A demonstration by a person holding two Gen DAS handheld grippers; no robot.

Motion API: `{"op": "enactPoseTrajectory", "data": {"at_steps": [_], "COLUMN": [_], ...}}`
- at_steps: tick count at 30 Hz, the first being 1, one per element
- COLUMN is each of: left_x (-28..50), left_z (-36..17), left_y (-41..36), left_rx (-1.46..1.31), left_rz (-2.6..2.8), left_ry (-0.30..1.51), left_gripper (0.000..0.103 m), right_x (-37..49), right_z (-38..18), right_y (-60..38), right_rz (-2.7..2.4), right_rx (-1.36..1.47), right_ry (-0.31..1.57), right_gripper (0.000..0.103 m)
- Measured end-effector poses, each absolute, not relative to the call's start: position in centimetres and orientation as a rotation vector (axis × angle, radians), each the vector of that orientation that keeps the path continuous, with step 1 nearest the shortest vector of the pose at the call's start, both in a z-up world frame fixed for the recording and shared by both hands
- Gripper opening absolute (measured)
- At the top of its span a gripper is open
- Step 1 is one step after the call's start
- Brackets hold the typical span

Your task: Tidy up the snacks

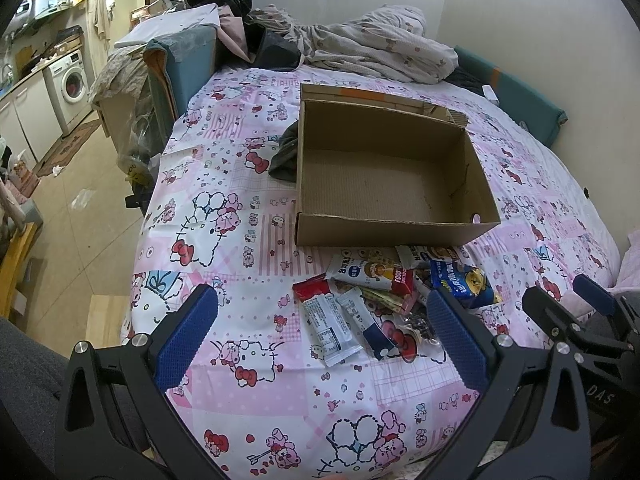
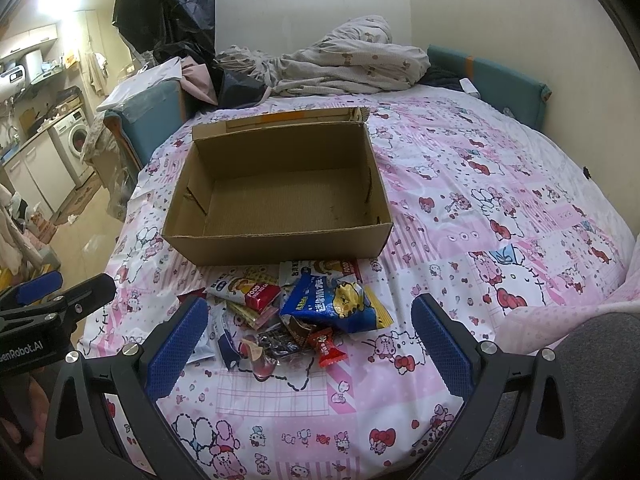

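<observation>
Both grippers, left gripper (image 1: 324, 344) & right gripper (image 2: 310, 344), hover w/ fingers wide apart, holding nothing (box (image 2: 280, 188) empty): take the top blue packet (image 2: 340, 304) first, pinching one edge.

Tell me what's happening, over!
Left gripper open, right gripper open, both empty. Snacks piled on bedsheet before cardboard box. Box empty. Nothing blocking.

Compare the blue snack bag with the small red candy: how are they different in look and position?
The blue snack bag is much larger than the red candy, and puffy where the candy is a small twisted wrapper. The bag lies nearer the cardboard box; the candy lies nearer the right gripper. Both rest on the bed sheet, ungrasped.
</observation>
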State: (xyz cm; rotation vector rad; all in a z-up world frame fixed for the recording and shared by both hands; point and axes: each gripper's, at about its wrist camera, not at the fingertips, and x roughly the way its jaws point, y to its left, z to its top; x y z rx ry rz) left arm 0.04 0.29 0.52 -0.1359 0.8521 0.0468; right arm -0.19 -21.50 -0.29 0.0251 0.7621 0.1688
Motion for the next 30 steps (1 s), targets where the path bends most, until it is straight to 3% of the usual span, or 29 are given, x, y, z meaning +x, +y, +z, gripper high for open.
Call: {"op": "enactPoseTrajectory", "data": {"at_steps": [12, 21, 30], "left_x": [1.0, 5.0, 8.8], "left_z": [0.3, 0.9, -3.5], "left_y": [0.8, 2.2, 3.8], "left_rx": [-0.165, -0.193, -0.285], "left_rz": [0.037, 0.084, 0.104], "left_ry": [0.911, 0.995, 1.191], "left_gripper": [0.103, 0.103, 0.103], "right_x": [0.3, 7.8, 14.6], "right_z": [-0.4, -4.2, -11.2], "right_y": [-21.8, -24.5, -22.6], "right_rz": [0.175, 0.167, 0.139], "right_rx": [0.061, 0.266, 0.103], "right_ry": [0.793, 1.138, 1.358], "right_gripper": [0.103, 0.103, 0.103]}}
